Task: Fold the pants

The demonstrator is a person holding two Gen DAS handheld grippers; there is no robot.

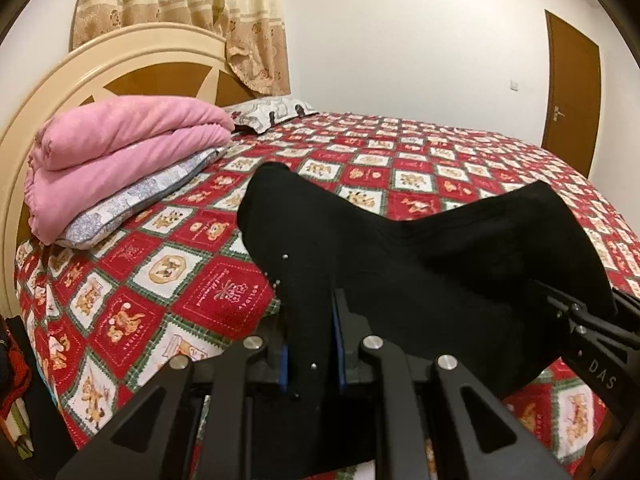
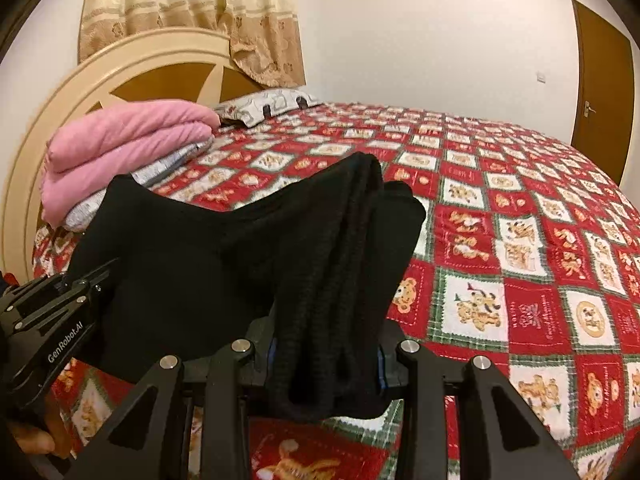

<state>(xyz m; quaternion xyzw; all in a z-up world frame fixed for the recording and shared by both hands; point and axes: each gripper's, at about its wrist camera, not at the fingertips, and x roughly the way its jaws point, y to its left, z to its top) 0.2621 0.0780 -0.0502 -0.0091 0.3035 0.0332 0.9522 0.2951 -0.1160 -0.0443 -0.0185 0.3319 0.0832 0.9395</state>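
Black pants (image 1: 420, 264) hang stretched between my two grippers above the near edge of the bed. My left gripper (image 1: 312, 344) is shut on one end of the pants, the cloth pinched between its blue pads. My right gripper (image 2: 326, 356) is shut on the other end (image 2: 332, 280), a thick bunch of ribbed black fabric filling its jaws. In the left wrist view the right gripper (image 1: 592, 332) shows at the right edge under the cloth. The right wrist view has the left gripper (image 2: 52, 320) at the left edge, with a hand below it.
The bed (image 1: 400, 168) carries a red, white and green patterned cover. A folded pink blanket (image 1: 120, 152) lies on a grey pillow by the cream headboard (image 1: 100, 64), a second pillow (image 1: 276, 112) behind. A brown door (image 1: 572, 100) stands at the far right.
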